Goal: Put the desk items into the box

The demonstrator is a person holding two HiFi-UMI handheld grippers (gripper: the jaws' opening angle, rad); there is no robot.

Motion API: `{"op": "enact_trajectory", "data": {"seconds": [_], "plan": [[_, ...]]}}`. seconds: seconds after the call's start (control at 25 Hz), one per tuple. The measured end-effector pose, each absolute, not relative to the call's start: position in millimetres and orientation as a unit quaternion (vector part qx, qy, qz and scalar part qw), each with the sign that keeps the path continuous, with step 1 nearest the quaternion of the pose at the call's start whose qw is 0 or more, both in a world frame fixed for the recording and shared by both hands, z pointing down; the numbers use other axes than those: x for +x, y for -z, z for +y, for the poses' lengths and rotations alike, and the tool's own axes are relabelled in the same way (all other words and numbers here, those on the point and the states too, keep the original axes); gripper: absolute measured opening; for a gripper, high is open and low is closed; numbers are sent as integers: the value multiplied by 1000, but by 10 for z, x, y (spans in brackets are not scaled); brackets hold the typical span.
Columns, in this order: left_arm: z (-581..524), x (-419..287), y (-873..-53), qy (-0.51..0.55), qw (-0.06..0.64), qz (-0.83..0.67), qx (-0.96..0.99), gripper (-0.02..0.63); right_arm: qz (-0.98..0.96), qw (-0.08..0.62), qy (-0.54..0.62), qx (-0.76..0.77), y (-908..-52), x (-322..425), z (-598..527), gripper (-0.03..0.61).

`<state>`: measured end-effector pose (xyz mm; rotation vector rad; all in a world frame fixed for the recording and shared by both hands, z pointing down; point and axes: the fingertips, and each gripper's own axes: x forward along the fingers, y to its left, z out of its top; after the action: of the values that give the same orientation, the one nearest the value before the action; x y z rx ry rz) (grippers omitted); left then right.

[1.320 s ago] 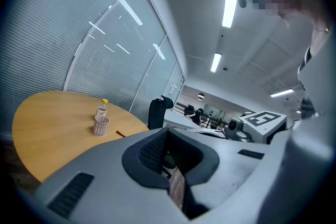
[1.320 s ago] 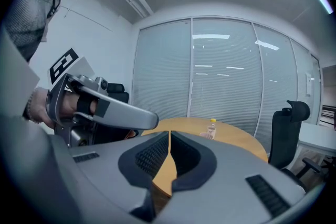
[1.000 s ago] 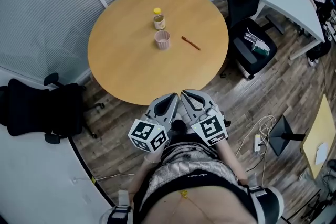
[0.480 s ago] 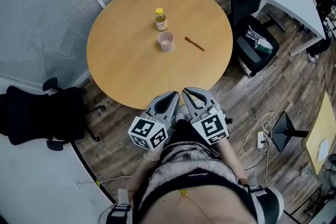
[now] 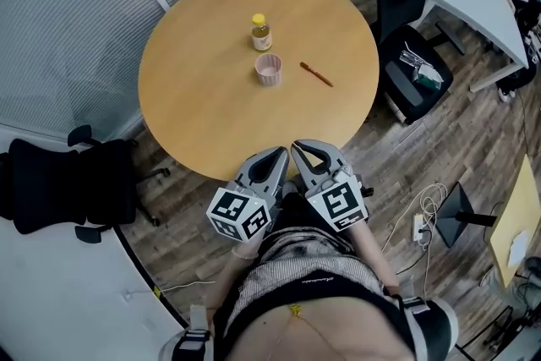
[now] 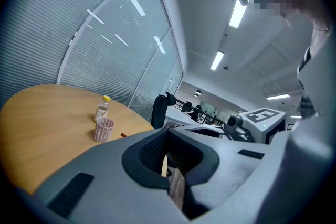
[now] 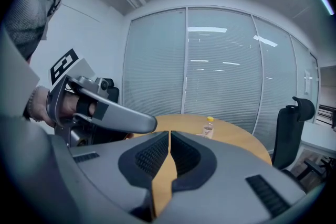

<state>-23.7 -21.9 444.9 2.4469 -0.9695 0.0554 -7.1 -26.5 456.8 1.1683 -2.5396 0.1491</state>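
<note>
A yellow-capped bottle [image 5: 261,33], ribbed pink cup [image 5: 268,69] and thin brown stick [image 5: 316,73], too small to identify, sit on the desk [image 5: 194,97], while left tongs [image 5: 277,158] and right tongs [image 5: 301,152] are together, empty.

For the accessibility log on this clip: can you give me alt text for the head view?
Seen from above, a person holds the left claw and right claw, both shut and empty, side by side at the near edge of a round wooden table bearing a yellow-capped bottle, pink cup and brown pencil-like stick. No box shows.
</note>
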Motion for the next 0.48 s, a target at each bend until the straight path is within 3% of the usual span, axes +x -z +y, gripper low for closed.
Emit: {"op": "enact_trajectory", "data": {"seconds": [0.48], "plan": [[-936,-21,-4375,-14,247,-389,888,18,-911,167,-45,375,-4503,107,-945,25]]}}
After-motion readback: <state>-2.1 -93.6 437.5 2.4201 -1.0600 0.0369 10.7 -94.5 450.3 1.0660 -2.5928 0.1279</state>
